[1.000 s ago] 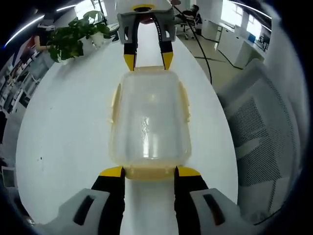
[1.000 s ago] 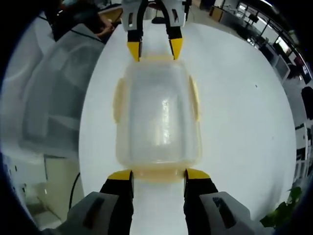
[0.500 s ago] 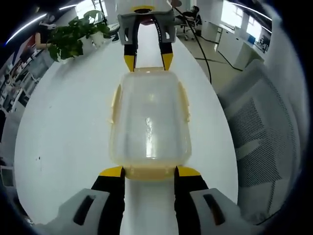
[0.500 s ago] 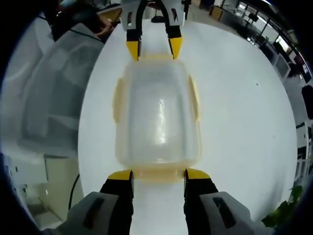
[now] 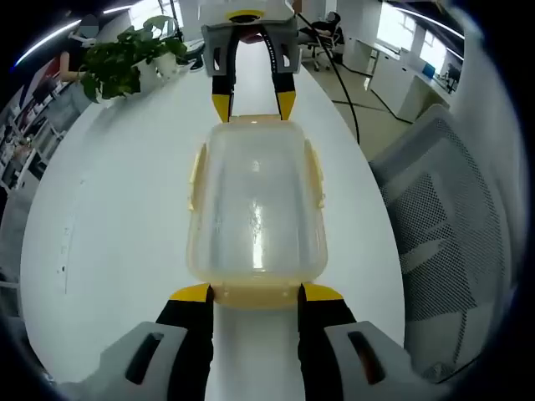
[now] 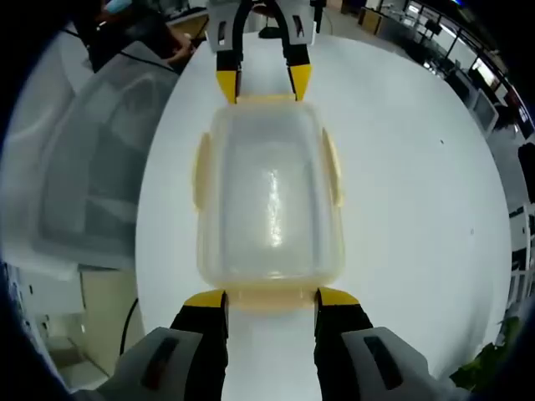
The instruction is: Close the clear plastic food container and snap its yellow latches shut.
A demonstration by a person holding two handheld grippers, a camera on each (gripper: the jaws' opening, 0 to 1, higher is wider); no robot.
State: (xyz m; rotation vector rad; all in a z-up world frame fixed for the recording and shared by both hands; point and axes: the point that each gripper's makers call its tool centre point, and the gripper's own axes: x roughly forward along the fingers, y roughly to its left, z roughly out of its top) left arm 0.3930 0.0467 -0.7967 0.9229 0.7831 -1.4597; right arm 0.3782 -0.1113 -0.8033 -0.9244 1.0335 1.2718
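Clear plastic food container (image 5: 255, 213) unmoved; left gripper (image 5: 255, 292) and right gripper (image 6: 271, 297) stay spread, straddling opposite end latches, unclamped.

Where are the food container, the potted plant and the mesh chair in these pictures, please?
food container (image 5: 255, 213): left gripper view, middle of its clear lid.
potted plant (image 5: 125, 60): left gripper view, on its green leaves.
mesh chair (image 5: 439, 205): left gripper view, on its mesh back.
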